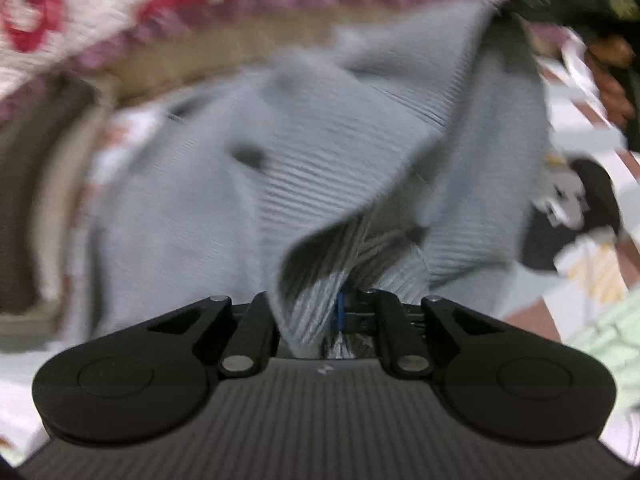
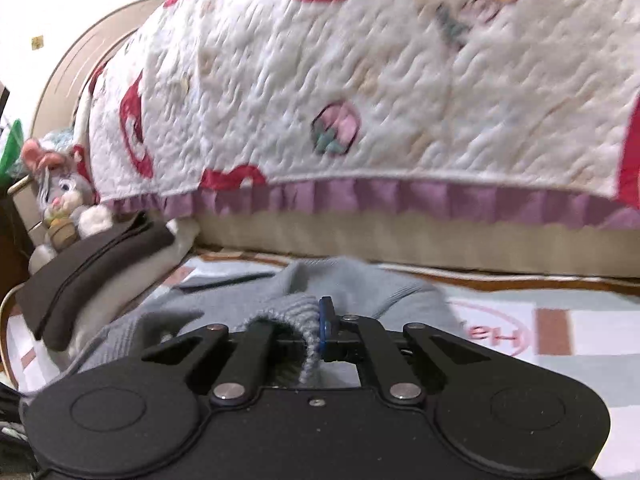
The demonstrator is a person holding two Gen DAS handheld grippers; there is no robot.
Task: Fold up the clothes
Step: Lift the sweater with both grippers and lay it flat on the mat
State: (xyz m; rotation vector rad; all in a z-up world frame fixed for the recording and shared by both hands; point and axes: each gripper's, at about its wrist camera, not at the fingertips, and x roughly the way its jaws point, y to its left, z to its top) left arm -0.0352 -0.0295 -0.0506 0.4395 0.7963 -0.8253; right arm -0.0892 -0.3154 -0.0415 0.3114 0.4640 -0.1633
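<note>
One large quilt, white with red patches and a purple frill, hangs over a bed and fills the space well beyond the right gripper. Below it, ahead of the fingers, a patterned mat covers the floor. On that mat lies the grey-blue ribbed sweater, the one garment being worked: it spreads out from the fingers toward the bed, rumpled and part lifted, with a fold of it rising up to each gripper. To the left of the right gripper's fingers sits a small stack of folded clothes, dark brown on pale, and beyond that a stuffed rabbit.

The left gripper has its fingers clamped together on a bunched edge of the sweater, the ribbing gathered right between them. The right gripper's fingers are likewise closed on a ribbed cuff or hem, which loops over just left of the blue pad. A person's hand shows far right in the left wrist view.

Judged from this, the folded stack is finished work; the sweater is gripped at two points but not yet laid flat or folded, so nearly all of its folding remains.
</note>
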